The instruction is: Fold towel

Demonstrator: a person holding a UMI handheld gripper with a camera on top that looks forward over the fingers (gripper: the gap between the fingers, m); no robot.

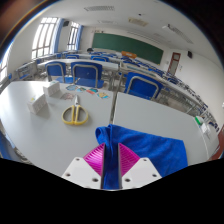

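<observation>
Closest to me, my gripper (110, 160) has its two fingers drawn close together, and the near edge of the blue towel (142, 143) runs down into the narrow slot between the pink pads (97, 158). I judge I am pinching that edge, though the pads hide the actual contact, so I cannot be certain of a firm hold.

The towel lies on the white table (40, 125) by its near edge, starting between my fingers and spreading ahead and off to my right. Its long axis runs from its corner nearest the table's middle, just ahead-left of my fingers, out toward the table's right edge. That is what the next move turns on: most of the cloth sits to the right of my grip, so I expect a fold would carry this held edge across in that direction, over the flat part.

Farther along the table, toward its left side, sits a yellow ring-shaped object (75, 115), well apart from the towel, and beyond it a small white box (40, 104). Past the table's far edge stand blue chairs (85, 72) and more desks, then a green board (122, 43) on the back wall. I can read no labels or writing anywhere.
</observation>
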